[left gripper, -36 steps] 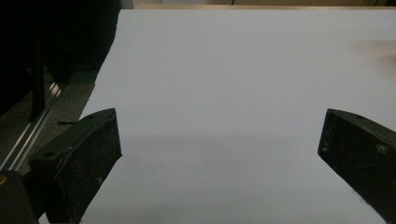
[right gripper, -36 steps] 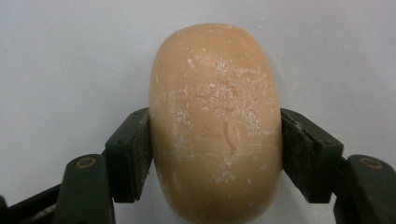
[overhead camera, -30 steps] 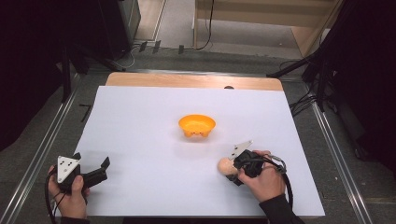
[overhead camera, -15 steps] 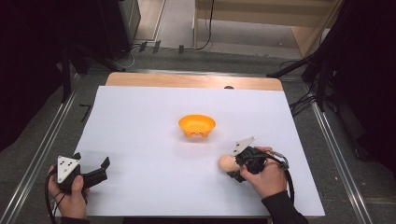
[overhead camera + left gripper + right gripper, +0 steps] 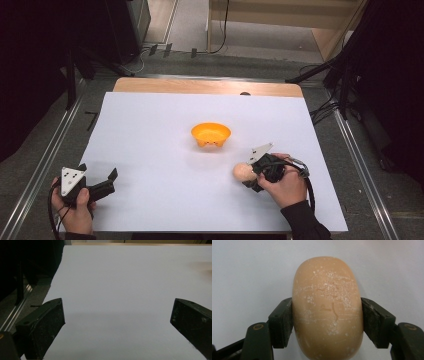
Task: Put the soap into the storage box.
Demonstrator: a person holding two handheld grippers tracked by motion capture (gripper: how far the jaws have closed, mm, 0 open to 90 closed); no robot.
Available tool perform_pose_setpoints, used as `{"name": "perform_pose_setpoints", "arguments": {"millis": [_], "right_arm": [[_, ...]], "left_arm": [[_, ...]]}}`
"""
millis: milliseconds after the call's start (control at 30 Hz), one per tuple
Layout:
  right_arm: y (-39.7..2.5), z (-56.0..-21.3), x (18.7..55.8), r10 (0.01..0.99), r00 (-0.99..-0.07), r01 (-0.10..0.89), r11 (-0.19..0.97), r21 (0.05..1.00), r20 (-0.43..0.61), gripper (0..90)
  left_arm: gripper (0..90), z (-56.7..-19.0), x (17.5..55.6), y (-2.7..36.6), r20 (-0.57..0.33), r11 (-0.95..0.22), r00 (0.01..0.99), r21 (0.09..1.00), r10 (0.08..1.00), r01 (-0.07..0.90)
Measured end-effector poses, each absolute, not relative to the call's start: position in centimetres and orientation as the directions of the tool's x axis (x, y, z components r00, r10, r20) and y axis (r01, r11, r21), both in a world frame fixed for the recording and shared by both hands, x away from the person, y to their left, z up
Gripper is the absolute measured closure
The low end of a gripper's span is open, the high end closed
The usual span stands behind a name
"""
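A peach-coloured oval soap bar (image 5: 327, 307) sits between the jaws of my right gripper (image 5: 327, 320), which press on both its sides. From above, that soap bar (image 5: 243, 172) lies on the white table (image 5: 150, 130) at the front right, with the right gripper (image 5: 251, 175) shut on it. An orange bowl (image 5: 210, 134) stands near the table's middle, apart from the soap. My left gripper (image 5: 102, 186) rests at the front left corner, open, with bare white surface between its jaws (image 5: 117, 322).
A wooden strip (image 5: 205, 86) runs along the table's far edge. Metal rails (image 5: 45, 160) flank both sides, and cables (image 5: 200, 47) lie on the floor beyond. Dark equipment stands at the far left and right.
The right hand and gripper have shifted slightly around the soap; the left gripper and the bowl stay where they were.
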State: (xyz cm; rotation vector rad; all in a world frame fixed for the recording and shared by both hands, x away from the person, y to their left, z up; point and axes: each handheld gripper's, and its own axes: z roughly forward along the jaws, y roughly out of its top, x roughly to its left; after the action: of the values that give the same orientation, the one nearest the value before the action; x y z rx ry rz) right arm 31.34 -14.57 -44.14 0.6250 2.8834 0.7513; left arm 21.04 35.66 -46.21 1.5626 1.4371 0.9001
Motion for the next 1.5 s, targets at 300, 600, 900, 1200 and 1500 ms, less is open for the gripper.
{"name": "perform_pose_setpoints", "arguments": {"millis": [300, 600, 900, 1200, 1500], "right_arm": [[-14.5, -43.7, 32.0, 0.402, -0.916, 0.356, 0.792, 0.497, 0.016, 32.8], [-14.3, -43.1, 32.8, 0.373, -0.928, 0.322, 0.806, 0.497, -0.004, 32.8], [-13.5, -42.5, 33.6, 0.336, -0.942, 0.29, 0.816, 0.5, -0.003, 32.8], [-12.8, -41.8, 34.4, 0.303, -0.953, 0.25, 0.82, 0.515, -0.02, 32.8], [-12.4, -41.1, 35.4, 0.287, -0.957, 0.231, 0.819, 0.526, -0.028, 32.8]], "left_arm": [[0.0, -46.2, 21.0, 35.7, -0.022, -0.021, 0.099, 0.91, 0.995, 0.415], [0.0, -46.2, 21.0, 35.7, -0.024, -0.02, 0.098, 0.909, 0.995, 0.416], [0.0, -46.2, 21.0, 35.7, -0.028, -0.016, 0.1, 0.91, 0.995, 0.415], [0.0, -46.2, 21.0, 35.8, -0.028, -0.017, 0.101, 0.91, 0.994, 0.415], [0.0, -46.2, 21.0, 35.7, -0.025, -0.02, 0.103, 0.91, 0.994, 0.415]]}}
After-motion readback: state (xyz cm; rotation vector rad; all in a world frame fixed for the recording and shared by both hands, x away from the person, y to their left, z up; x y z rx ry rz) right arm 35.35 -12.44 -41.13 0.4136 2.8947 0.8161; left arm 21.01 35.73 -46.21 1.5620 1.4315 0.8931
